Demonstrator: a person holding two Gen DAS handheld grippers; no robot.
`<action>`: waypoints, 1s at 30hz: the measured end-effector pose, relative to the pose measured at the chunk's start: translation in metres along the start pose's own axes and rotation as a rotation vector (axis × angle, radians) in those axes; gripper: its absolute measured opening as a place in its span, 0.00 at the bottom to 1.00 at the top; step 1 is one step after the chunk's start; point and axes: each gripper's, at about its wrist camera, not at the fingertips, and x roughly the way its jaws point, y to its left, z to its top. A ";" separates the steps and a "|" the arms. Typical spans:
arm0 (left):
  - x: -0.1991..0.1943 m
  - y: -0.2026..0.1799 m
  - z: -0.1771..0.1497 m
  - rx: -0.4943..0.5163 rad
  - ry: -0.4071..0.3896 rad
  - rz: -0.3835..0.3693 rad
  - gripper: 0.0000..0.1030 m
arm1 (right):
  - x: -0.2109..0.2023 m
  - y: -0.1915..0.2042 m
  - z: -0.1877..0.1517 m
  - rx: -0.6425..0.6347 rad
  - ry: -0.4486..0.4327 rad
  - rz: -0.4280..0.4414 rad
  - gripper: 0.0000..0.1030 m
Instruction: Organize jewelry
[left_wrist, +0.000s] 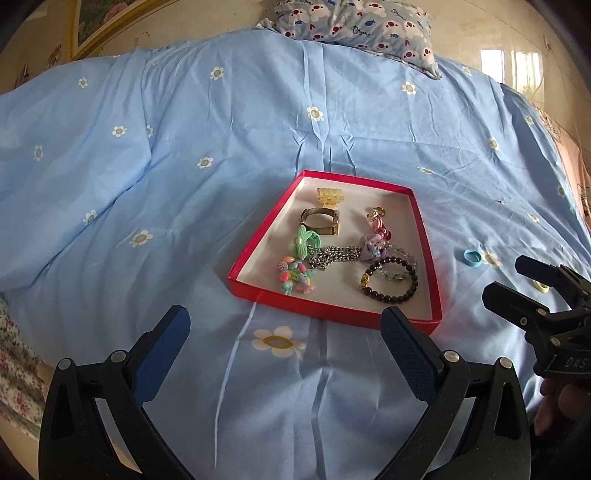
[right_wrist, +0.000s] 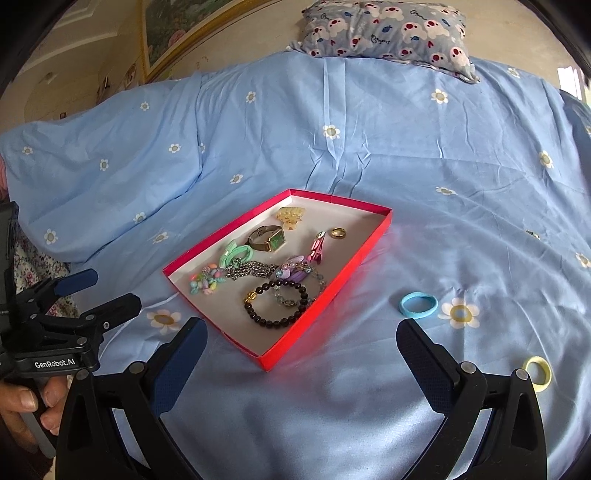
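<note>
**Jewelry mostly in red tray, two rings loose on bed**

Jewelry sits ahead of both my tongs. L gripper (left_wrist: 284, 332) is spread wide, nothing btwn the blue pads, hovering over the blue floral bedsheet (left_wrist: 184, 184) just short of the red tray (left_wrist: 255, 243). R gripper (right_wrist: 301, 341) is likewise released and empty, its near tip beside the tray's front corner. I see a hand (right_wrist: 33, 402) on the L tool's handle in the right wrist view.

Inside the tray: dark bead bracelet (right_wrist: 277, 304) nearest me, silver chain (right_wrist: 251, 269) behind it, pastel bead cluster (right_wrist: 207, 281) at the L end, green hair tie (right_wrist: 234, 254), watch w/ green face (right_wrist: 269, 240), yellow hair clip (right_wrist: 290, 216), gold ring (right_wrist: 338, 232), pink clip (right_wrist: 317, 251), purple flower piece (right_wrist: 295, 271).

Outside it, on the sheet to the R: blue ring (right_wrist: 418, 304) near the R tong tip, yellow ring (right_wrist: 537, 373) just beside the R finger's outer arm. Patterned pillow (right_wrist: 388, 29) lies at the far end.
</note>
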 end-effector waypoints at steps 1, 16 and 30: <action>0.000 0.000 0.000 0.001 0.000 0.000 1.00 | 0.000 0.000 0.000 0.001 -0.002 -0.001 1.00; 0.003 0.001 0.010 -0.023 -0.013 -0.040 1.00 | 0.006 -0.002 0.006 0.000 -0.025 -0.009 1.00; 0.005 0.002 0.011 -0.028 -0.008 -0.045 1.00 | 0.010 -0.001 0.006 -0.002 -0.008 -0.004 1.00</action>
